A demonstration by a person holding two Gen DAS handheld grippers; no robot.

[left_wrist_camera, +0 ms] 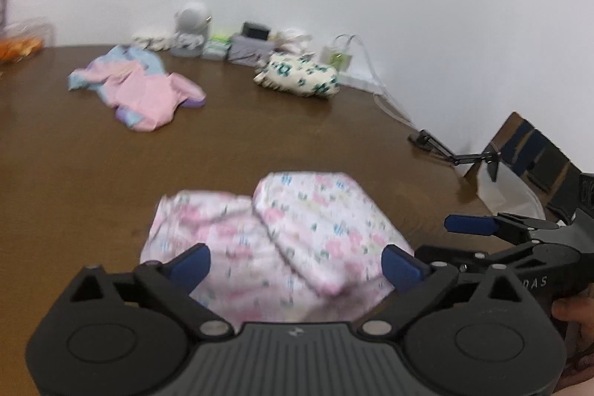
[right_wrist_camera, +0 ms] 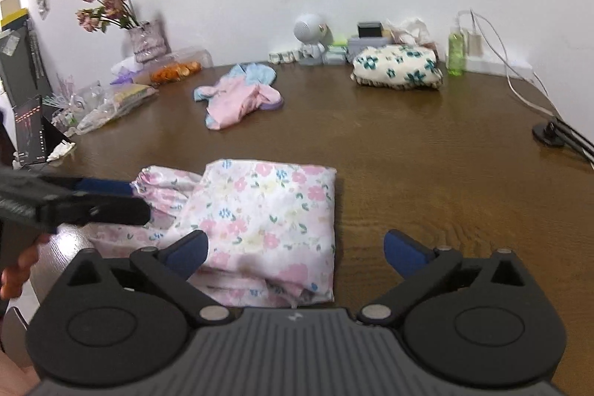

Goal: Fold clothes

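Note:
A folded white garment with pink flowers [right_wrist_camera: 267, 210] lies on the brown table [right_wrist_camera: 427, 173], one gathered cuff sticking out to its left. In the left wrist view the same garment [left_wrist_camera: 282, 236] is blurred. My left gripper [left_wrist_camera: 297, 257] hangs open above its near part, pads apart and gripping nothing. My right gripper [right_wrist_camera: 297, 244] is open too, its left finger over the garment's near edge and its right finger over bare wood. Each gripper shows from the side in the other view: the right gripper [left_wrist_camera: 456, 236] and the left gripper [right_wrist_camera: 139, 199].
A crumpled pink and blue garment [right_wrist_camera: 237, 95] lies further back. A cream bundle with teal flowers [right_wrist_camera: 397, 65] sits near the wall, beside a green bottle [right_wrist_camera: 456, 51] and cables [right_wrist_camera: 519, 88]. A vase of flowers [right_wrist_camera: 144, 39] and plastic bags [right_wrist_camera: 107, 102] crowd the far left. A black clamp stand [right_wrist_camera: 549, 130] sits at the right edge.

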